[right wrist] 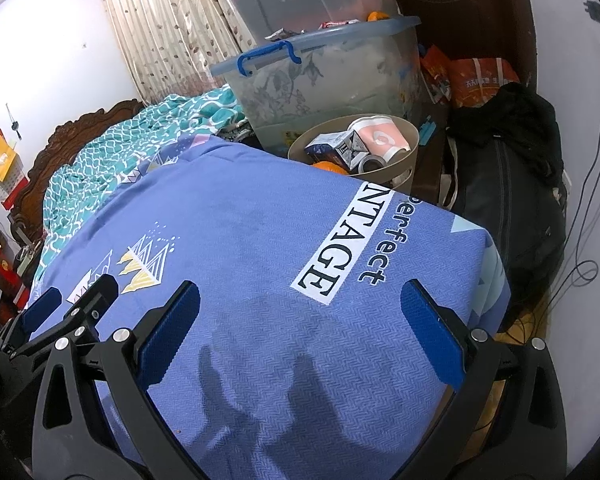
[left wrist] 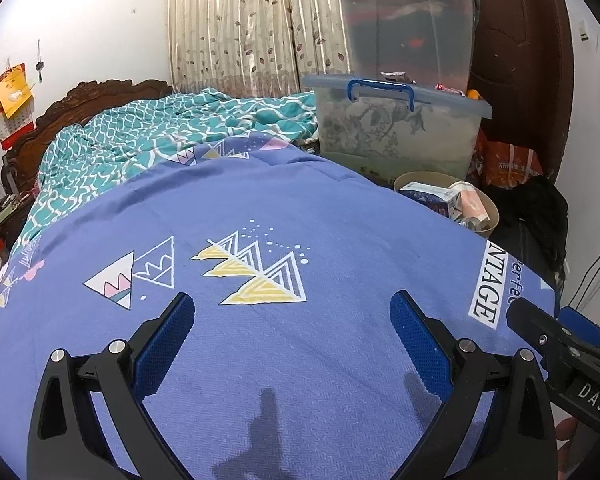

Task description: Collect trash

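A beige round trash bin stands on the floor past the bed's far right corner; it also shows in the left wrist view. It holds a blue-white carton, a pink-white paper cup, a tape roll and something orange. My left gripper is open and empty above the blue bedsheet. My right gripper is open and empty above the same sheet, near the "Perfect VINTAGE" print. No loose trash shows on the sheet.
Stacked clear storage boxes stand behind the bin. A black bag and orange bags lie to the right, with cables on the floor. A teal blanket and carved headboard are at the far left.
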Demonstrator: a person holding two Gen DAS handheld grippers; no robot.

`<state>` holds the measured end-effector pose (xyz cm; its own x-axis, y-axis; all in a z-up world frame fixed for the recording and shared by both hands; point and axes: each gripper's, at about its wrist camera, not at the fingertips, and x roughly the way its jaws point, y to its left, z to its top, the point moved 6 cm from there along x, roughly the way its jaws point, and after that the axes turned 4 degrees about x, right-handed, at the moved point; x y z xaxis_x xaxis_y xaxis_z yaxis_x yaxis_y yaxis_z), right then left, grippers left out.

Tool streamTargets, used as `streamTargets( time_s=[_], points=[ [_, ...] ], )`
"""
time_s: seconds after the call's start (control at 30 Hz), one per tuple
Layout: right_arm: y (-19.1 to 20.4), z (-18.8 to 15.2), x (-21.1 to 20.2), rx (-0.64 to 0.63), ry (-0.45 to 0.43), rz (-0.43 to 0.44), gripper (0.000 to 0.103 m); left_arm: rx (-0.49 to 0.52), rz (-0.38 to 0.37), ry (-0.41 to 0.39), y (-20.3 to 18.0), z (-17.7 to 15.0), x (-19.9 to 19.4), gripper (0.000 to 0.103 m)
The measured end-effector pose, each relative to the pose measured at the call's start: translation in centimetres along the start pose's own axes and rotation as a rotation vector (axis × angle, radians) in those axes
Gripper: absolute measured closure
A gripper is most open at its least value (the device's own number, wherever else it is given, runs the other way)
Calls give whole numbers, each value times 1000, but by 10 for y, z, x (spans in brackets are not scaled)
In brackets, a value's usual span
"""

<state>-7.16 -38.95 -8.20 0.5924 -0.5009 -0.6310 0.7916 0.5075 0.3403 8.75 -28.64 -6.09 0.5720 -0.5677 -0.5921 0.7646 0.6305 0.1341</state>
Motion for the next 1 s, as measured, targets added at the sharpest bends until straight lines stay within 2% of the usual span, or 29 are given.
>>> streamTargets(
  time_s=[0.63, 0.8, 1.0],
  points=[
    [-1, 2, -4, -5, -11, 7, 4, 27, -3, -32, -8, 4, -7, 9],
    [-2, 6, -11, 2, -21, 12, 4, 20, -26, -17, -8, 6, -8, 9],
    [-6, 21, -29, 24, -70, 12, 4, 5, -38, -7, -5, 26, -24, 9]
  ],
)
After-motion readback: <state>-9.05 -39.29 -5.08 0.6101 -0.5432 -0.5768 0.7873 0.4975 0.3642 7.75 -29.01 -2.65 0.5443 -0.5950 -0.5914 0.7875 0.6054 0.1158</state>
